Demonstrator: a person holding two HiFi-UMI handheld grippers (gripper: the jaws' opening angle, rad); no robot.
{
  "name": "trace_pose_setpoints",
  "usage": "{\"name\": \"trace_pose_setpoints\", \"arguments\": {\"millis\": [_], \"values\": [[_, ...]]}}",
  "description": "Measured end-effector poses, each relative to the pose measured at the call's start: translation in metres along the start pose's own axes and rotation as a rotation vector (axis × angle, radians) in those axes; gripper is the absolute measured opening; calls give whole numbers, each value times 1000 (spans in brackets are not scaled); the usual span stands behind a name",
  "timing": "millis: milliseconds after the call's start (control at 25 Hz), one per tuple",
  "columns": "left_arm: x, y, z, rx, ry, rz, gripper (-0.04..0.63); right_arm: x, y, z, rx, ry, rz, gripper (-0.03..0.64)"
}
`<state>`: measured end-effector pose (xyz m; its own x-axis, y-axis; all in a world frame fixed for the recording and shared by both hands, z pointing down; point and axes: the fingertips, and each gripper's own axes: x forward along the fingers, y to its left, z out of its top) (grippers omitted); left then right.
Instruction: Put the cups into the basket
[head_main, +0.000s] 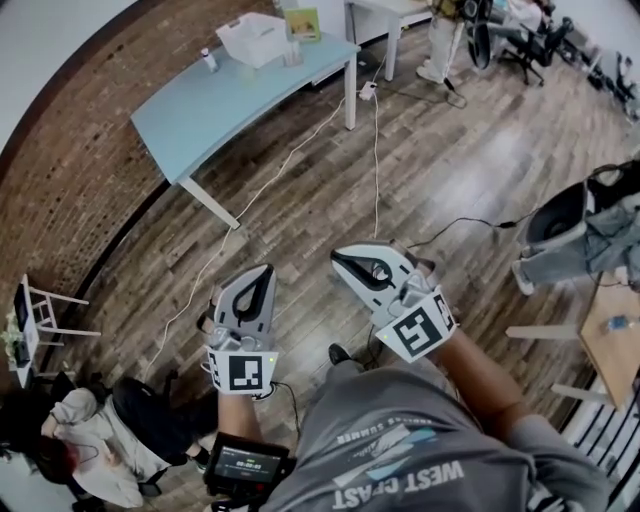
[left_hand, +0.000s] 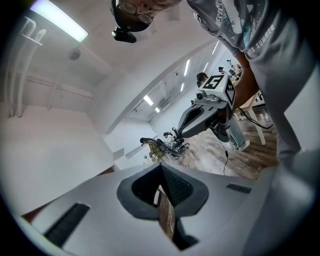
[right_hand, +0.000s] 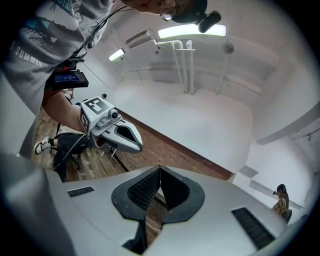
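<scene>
So both tools are hanging shut over the floor, nothing in them

Basically the left tool (head_main: 266, 272) and right tool (head_main: 338, 258) are sitting side by side in front of the person (head_main: 400, 450), both pointing out over the wood floor (head_main: 300, 190). Each one is showing its jaws pressed together, tips meeting, nothing pinched between them. The pale blue surface (head_main: 210, 115) is standing well apart from them, up by the brick wall (head_main: 90, 170). What looks like the white basket (head_main: 255, 38) is sitting near its far end, with a small bottle (head_main: 208, 60) near it. I'm not managing to pick out the cups, too small.
</scene>
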<state>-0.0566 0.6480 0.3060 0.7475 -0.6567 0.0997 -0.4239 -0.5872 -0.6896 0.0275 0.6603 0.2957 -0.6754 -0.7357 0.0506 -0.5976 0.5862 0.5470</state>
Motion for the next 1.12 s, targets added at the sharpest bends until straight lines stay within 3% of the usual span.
{"name": "trace_pose_setpoints", "arguments": {"millis": [200,640,1120], "values": [[5,25,-30,-1,-21,-26,0,37,-14,2,-10,22,-40,14],[28,58,-68,-20,-3,-45,0,89,-38,-18,-1,42,-33,14],[132,137,-135,-20,36,19,0,187,-119,-75,7,-12,25,14]]}}
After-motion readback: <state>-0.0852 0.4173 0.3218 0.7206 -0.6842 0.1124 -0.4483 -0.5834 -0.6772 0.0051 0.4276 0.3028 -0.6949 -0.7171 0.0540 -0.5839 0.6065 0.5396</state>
